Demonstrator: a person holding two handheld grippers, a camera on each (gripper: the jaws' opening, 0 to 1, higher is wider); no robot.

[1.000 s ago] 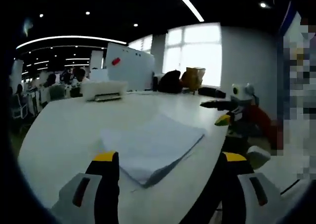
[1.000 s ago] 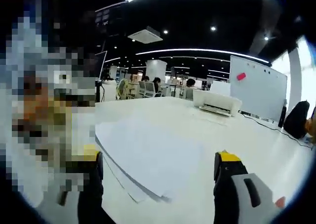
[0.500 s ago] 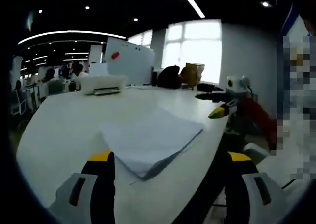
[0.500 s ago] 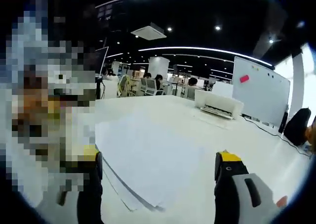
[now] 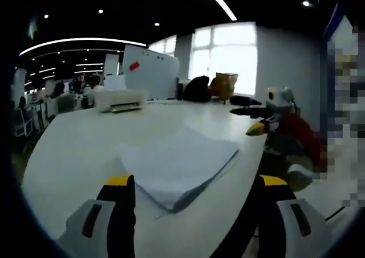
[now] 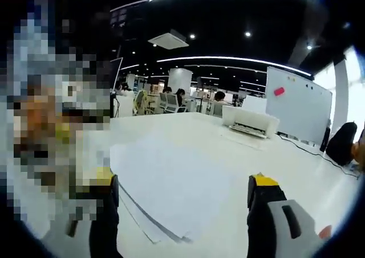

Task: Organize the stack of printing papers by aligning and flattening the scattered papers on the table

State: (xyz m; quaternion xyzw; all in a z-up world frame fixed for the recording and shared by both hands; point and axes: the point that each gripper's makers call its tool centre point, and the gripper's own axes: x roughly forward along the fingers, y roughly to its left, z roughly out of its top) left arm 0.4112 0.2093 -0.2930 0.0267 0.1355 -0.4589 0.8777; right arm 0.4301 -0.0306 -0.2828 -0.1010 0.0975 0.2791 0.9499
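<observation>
My left gripper [image 5: 191, 187] hangs with jaws wide apart, holding nothing, above the near edge of the white bench [image 5: 68, 150]. One paper stack [image 5: 179, 161] lies just ahead of it, between the jaw tips, one corner pointing at me. The sheets are fanned, lower ones sticking out at that corner. My right gripper [image 6: 182, 187] is also spread apart and empty; the same paper stack [image 6: 171, 181] sits just ahead between its jaws, with offset sheet edges showing at the near-left side.

In the left gripper view my right gripper [image 5: 256, 121] shows off to the right, past the bench edge, yellow-tipped, well apart from the stack. That view also has a bright window [image 5: 225, 56] far ahead and a brown box [image 5: 223, 86] under it. The right gripper view instead shows seated people [image 6: 179, 98] at far desks and a ceiling vent [image 6: 168, 40].

Both views share one white printer [image 5: 118, 101] at the far side of the bench, well apart from the stack, and one whiteboard [image 5: 151, 73] with a red mark behind it.

Edges: the bench edge curves close to the right of my left gripper, the stack's right corner near it. Bare bench surface is open left of and beyond the stack. In the right gripper view, open surface runs ahead and right toward the printer [image 6: 250, 121].

Count: one stack, two grippers, one printer, one whiteboard [image 6: 296, 101].
</observation>
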